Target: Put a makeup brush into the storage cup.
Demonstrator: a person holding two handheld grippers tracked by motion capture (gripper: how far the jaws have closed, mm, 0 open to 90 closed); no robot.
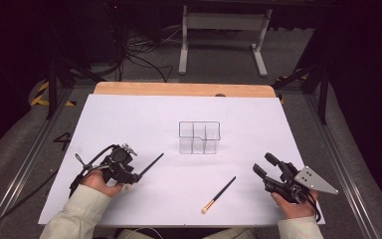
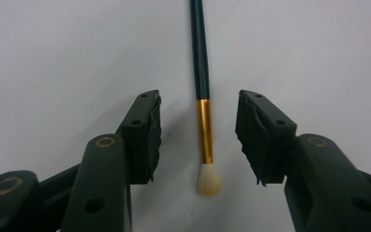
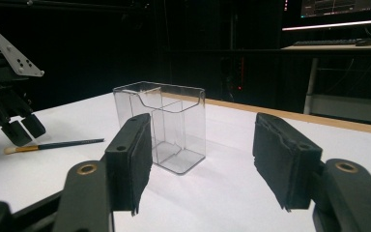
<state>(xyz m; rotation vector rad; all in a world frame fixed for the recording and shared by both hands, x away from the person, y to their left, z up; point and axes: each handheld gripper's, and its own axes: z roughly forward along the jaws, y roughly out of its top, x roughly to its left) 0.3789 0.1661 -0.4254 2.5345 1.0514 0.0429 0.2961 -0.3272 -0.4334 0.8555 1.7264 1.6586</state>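
A make-up brush [image 2: 204, 130] with a dark handle, gold ferrule and pale bristles lies flat on the white sheet. My left gripper [image 2: 199, 99] points down over its head end. The jaws stand on either side of the ferrule with a gap on each side, so it is open. In the high view this gripper [image 1: 129, 175] is at the front left, and the brush handle [image 1: 151, 163] sticks out toward the far right. A second brush [image 1: 220, 193] lies front centre. My right gripper [image 1: 262, 163] rests at the front right, open and holding nothing.
A clear compartmented holder [image 1: 199, 137] stands upright mid-table, straight ahead of the right gripper [image 3: 204, 125] in its own view. The white sheet [image 1: 129, 114] covers the table up to a wooden far edge [image 1: 179, 88]. A metal frame [image 1: 224, 35] and cables lie beyond.
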